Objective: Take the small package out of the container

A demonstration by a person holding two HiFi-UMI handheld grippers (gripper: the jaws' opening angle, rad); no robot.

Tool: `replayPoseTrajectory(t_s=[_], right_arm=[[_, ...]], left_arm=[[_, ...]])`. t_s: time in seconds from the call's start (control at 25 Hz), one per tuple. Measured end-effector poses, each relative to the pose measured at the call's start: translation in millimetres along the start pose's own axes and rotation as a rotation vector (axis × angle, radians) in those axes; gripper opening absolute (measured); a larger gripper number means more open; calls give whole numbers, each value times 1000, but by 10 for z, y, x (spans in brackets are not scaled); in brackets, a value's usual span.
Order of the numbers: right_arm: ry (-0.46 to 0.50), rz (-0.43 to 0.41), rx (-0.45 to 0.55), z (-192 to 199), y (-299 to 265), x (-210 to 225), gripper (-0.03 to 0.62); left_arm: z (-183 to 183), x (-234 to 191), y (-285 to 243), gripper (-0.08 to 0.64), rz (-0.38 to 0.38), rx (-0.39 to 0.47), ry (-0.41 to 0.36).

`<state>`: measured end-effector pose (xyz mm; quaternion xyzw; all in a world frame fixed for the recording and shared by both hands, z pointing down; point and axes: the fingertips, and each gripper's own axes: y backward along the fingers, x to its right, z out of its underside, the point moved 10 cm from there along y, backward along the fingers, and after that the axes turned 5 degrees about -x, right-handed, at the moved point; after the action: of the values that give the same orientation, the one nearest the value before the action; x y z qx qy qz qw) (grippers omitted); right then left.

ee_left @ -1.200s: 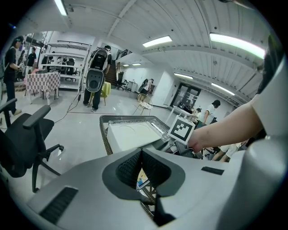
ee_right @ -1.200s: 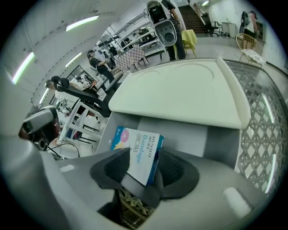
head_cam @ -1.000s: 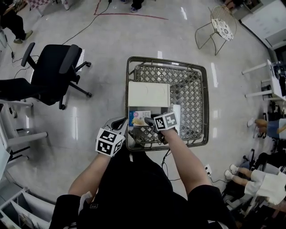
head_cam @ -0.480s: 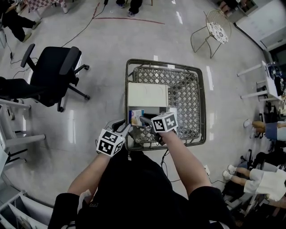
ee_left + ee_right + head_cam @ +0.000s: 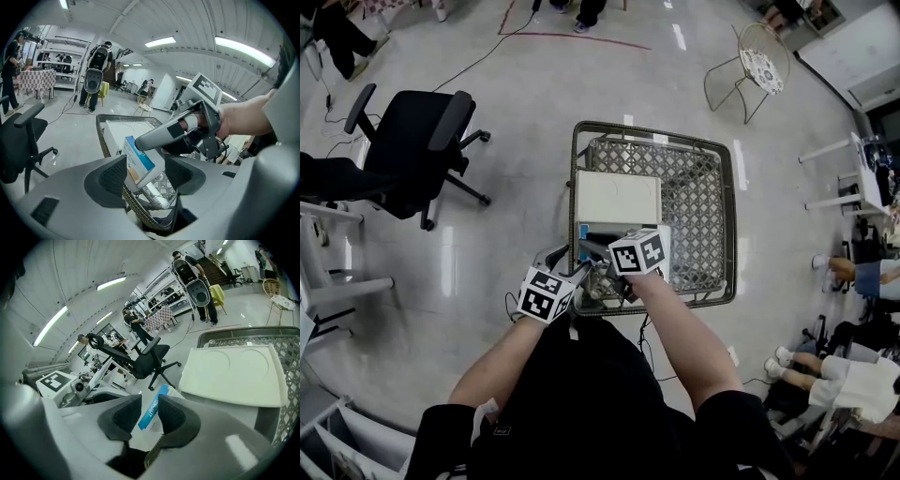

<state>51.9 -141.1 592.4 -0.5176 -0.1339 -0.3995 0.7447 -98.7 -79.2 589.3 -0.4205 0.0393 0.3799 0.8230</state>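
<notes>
Package (image 5: 152,409) edge is pinched in the right tool (image 5: 149,414), plain in its view; left tool (image 5: 147,174), jaws just opened wide, flanks it over the container (image 5: 727,234) rim.

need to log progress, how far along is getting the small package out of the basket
Done: the right gripper is shut on the small package, holding it up at the near rim of the basket. In hand: the left gripper, whose jaws have just been opening, has the package between them. Left: carrying the package clear of the basket.
</notes>
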Motion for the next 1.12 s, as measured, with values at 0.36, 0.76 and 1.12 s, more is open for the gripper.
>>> replayPoseTrajectory(t_s=[0.36, 0.76, 1.12], right_arm=[[-23, -20, 8, -59, 68, -34, 114], [-52, -52, 86, -30, 415, 274, 114], [-63, -117, 108, 196, 1026, 767, 114]], left_arm=[[31, -26, -327, 249, -48, -70, 8], [11, 50, -458, 186, -138, -114, -13], [-88, 357, -519, 112, -336, -104, 24]])
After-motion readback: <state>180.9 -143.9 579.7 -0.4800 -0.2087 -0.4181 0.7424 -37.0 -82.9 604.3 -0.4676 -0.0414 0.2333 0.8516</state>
